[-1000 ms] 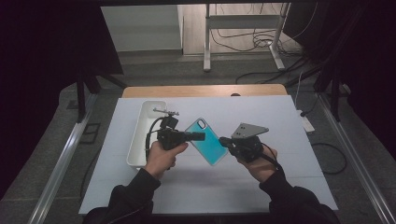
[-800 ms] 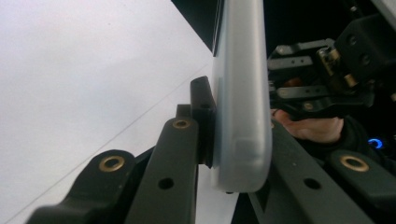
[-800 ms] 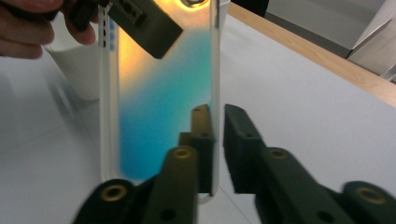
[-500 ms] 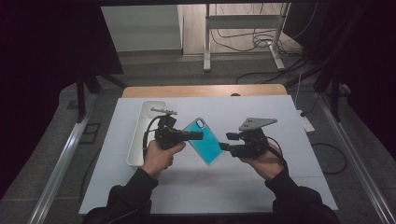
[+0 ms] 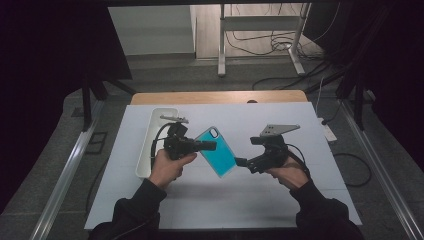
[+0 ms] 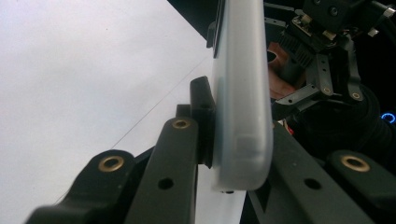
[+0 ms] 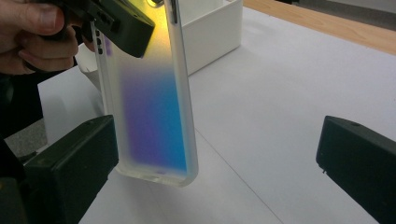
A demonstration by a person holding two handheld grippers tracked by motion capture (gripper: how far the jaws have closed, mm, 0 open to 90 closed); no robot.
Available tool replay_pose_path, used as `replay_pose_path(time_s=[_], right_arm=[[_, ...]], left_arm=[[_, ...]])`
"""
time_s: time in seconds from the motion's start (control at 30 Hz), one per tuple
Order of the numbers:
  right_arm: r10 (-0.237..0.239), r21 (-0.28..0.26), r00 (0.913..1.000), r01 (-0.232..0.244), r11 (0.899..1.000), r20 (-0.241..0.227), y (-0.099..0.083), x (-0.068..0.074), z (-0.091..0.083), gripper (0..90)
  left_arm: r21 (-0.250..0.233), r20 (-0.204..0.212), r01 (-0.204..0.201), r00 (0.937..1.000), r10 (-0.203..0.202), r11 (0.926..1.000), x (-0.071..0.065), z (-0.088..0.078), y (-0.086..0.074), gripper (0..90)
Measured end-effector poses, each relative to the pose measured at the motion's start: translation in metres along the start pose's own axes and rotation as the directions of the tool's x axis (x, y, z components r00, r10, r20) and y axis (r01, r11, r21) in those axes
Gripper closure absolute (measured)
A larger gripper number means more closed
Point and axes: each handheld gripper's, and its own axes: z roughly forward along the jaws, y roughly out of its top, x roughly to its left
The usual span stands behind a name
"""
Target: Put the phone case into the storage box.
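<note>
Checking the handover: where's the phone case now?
High view: phone case sits mid-table above the white sheet, clamped by the left tongs, right of the white tray.

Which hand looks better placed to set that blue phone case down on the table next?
Probably the left. The left gripper is clamped on the phone case, while the right gripper has just been opening; its jaws stand wide, not pressing the case.

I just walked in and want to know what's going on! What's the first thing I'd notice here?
The bright blue phone case, held up above the middle of the white table, catches the eye first. The left gripper pinches its top end, while the right gripper has just been opening its jaws wide, with the case's lower end loose between them. A white tray lies at the table's left.
</note>
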Motion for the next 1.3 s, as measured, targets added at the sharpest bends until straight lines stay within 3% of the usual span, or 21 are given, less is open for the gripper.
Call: replay_pose_path(time_s=[0.3, 0.53, 0.7, 1.07, 1.2, 1.3], right_arm=[[-0.022, 0.027, 0.9989, 0.023, 0.999, -0.041, -0.002, 0.000, 0.003, 0.0], [-0.011, 0.027, 0.9968, 0.013, 1.000, -0.079, 0.000, 0.003, 0.006, 0.0], [0.001, 0.053, 0.9928, 0.005, 0.999, -0.119, 0.001, 0.007, 0.009, 0.0], [0.022, 0.123, 0.9895, -0.004, 0.992, -0.143, 0.002, 0.015, 0.017, 0.5], [0.016, 0.137, 0.9874, 0.006, 0.991, -0.158, 0.003, 0.019, 0.017, 7.6], [0.011, 0.153, 0.9837, 0.016, 0.988, -0.180, 0.003, 0.020, 0.018, 19.9]], left_arm=[[0.013, 0.014, -0.045, 0.9989, 0.044, 0.9989, -0.005, 0.002, 0.001, 85.3], [0.017, 0.034, -0.064, 0.9974, 0.064, 0.9978, -0.009, 0.005, 0.002, 85.4], [0.026, 0.052, -0.093, 0.9944, 0.092, 0.9953, -0.013, 0.008, 0.003, 85.3], [0.037, 0.074, -0.126, 0.9897, 0.123, 0.9913, -0.019, 0.012, 0.005, 85.3], [0.045, 0.080, -0.138, 0.9877, 0.134, 0.9895, -0.020, 0.012, 0.005, 85.3], [0.046, 0.087, -0.143, 0.9865, 0.139, 0.9886, -0.021, 0.014, 0.005, 85.3]])
